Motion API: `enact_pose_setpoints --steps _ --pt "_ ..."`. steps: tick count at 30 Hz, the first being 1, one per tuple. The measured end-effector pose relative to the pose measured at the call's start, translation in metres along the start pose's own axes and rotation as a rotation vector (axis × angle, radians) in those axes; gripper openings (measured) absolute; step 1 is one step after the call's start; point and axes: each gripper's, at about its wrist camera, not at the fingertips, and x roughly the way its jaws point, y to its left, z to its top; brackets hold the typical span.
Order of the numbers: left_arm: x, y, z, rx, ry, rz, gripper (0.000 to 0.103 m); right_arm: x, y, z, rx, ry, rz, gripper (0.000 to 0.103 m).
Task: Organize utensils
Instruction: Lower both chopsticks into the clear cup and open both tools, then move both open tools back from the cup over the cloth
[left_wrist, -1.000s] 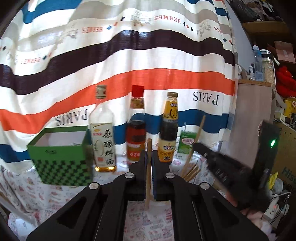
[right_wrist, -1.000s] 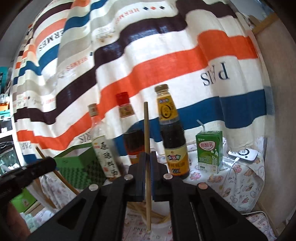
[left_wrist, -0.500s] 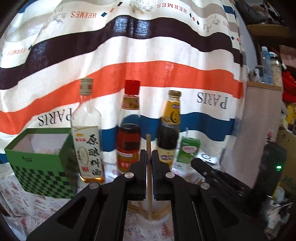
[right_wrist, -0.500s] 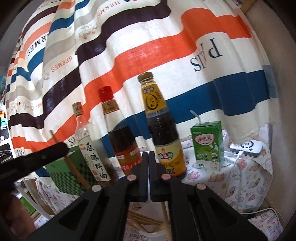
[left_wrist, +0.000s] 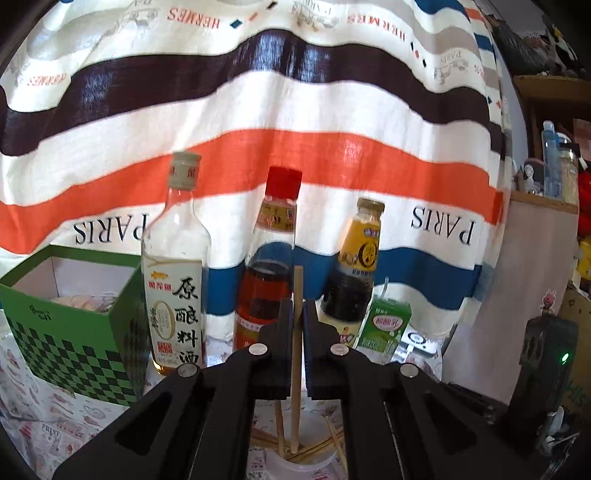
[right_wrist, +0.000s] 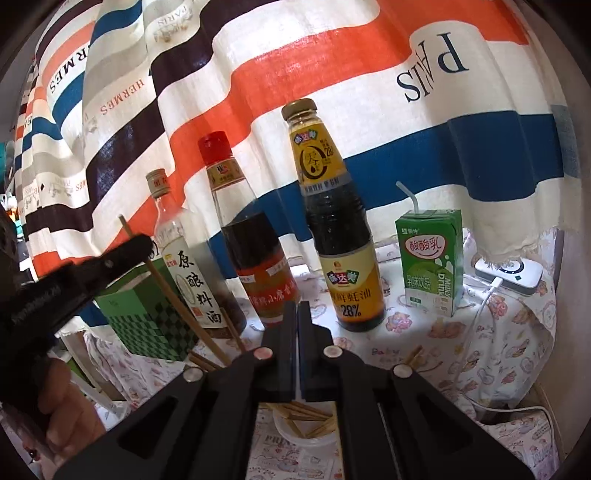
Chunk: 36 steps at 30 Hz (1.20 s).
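My left gripper (left_wrist: 297, 314) is shut on a wooden chopstick (left_wrist: 296, 354) held upright, its lower end inside a clear plastic cup (left_wrist: 295, 463) that holds several chopsticks. In the right wrist view the left gripper (right_wrist: 142, 245) shows at the left with that chopstick (right_wrist: 173, 299) slanting down toward the cup (right_wrist: 306, 437). My right gripper (right_wrist: 297, 308) is shut with nothing between its fingers, just above the cup.
Three bottles stand behind the cup: a clear cooking wine (left_wrist: 175, 273), a red-capped one (left_wrist: 267, 269) and a dark oyster sauce (right_wrist: 332, 229). A green milk carton (right_wrist: 430, 258), a green checked box (left_wrist: 70, 314) and a white charger (right_wrist: 509, 275) sit around. A striped cloth hangs behind.
My right gripper let go of its chopstick into the cup and shut empty. My left gripper moved over the cup and lowered its chopstick end into it.
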Motion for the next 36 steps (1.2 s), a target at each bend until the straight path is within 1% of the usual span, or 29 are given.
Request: enact_pose_setpoints --steps 2,4,6,8,10,11,13,14,15,16,17,18,19,21,22,26,27,29,30,32,34,36 --pt "0.007 -0.001 -0.008 0.013 0.034 -0.003 0.004 0.001 0.000 0.000 -0.005 0.006 -0.005 0.002" --pt "0.018 -0.004 -0.020 0.043 0.090 -0.021 0.004 0.002 0.000 0.000 -0.008 0.015 -0.017 0.002" --pt "0.028 -0.009 -0.034 0.095 0.136 -0.006 0.004 0.003 -0.001 0.001 0.000 0.023 -0.020 0.002" --pt "0.034 -0.012 -0.046 0.113 0.162 0.005 0.004 0.003 -0.003 0.001 0.008 0.030 -0.018 0.005" --pt "0.040 -0.012 -0.054 0.108 0.189 0.005 0.004 0.004 -0.005 0.001 0.012 0.038 -0.023 0.017" --pt "0.044 -0.011 -0.057 0.107 0.202 0.015 0.005 0.004 -0.005 0.002 0.014 0.040 -0.026 0.022" --pt "0.045 -0.010 -0.060 0.113 0.200 0.052 0.007 0.002 -0.006 0.002 0.023 0.034 -0.035 0.035" --pt "0.043 -0.008 -0.061 0.117 0.194 0.073 0.015 0.000 -0.007 0.003 0.027 0.029 -0.037 0.037" --pt "0.038 -0.006 -0.062 0.126 0.185 0.093 0.022 -0.002 -0.006 0.004 0.025 0.025 -0.034 0.042" --pt "0.030 -0.004 -0.062 0.136 0.162 0.107 0.038 -0.004 -0.005 0.005 0.018 0.024 -0.025 0.045" --pt "0.021 -0.001 -0.061 0.143 0.131 0.119 0.051 -0.006 -0.004 0.006 0.010 0.022 -0.018 0.047" --pt "0.010 0.002 -0.060 0.149 0.094 0.133 0.054 -0.009 -0.002 0.007 -0.002 0.014 -0.016 0.049" --pt "0.001 0.005 -0.059 0.147 0.076 0.143 0.056 -0.011 0.001 0.007 -0.009 0.008 -0.018 0.051" --pt "-0.017 0.015 -0.056 0.125 0.062 0.155 0.059 -0.014 0.005 0.007 -0.020 0.000 -0.017 0.054" --pt "-0.025 0.019 -0.055 0.115 0.053 0.163 0.063 -0.015 0.007 0.007 -0.024 0.003 -0.014 0.054" --pt "-0.057 0.037 -0.060 0.092 0.012 0.222 0.075 -0.017 0.013 0.005 -0.023 0.017 -0.009 0.056" --pt "-0.065 0.040 -0.063 0.091 0.005 0.238 0.076 -0.018 0.015 0.005 -0.029 0.024 -0.009 0.056" --pt "-0.080 0.045 -0.072 0.088 -0.009 0.252 0.084 -0.022 0.020 0.003 -0.040 0.048 -0.014 0.058" --pt "-0.087 0.048 -0.078 0.085 -0.012 0.257 0.086 -0.024 0.022 0.001 -0.032 0.077 -0.008 0.060" --pt "-0.098 0.053 -0.087 0.080 -0.023 0.269 0.097 -0.028 0.026 -0.002 -0.025 0.119 0.020 0.060" --pt "-0.104 0.056 -0.095 0.086 -0.028 0.288 0.101 -0.034 0.034 -0.009 -0.059 0.131 0.018 0.063" --pt "-0.107 0.059 -0.107 0.086 -0.022 0.304 0.101 -0.034 0.038 -0.018 -0.084 0.161 -0.002 0.063"
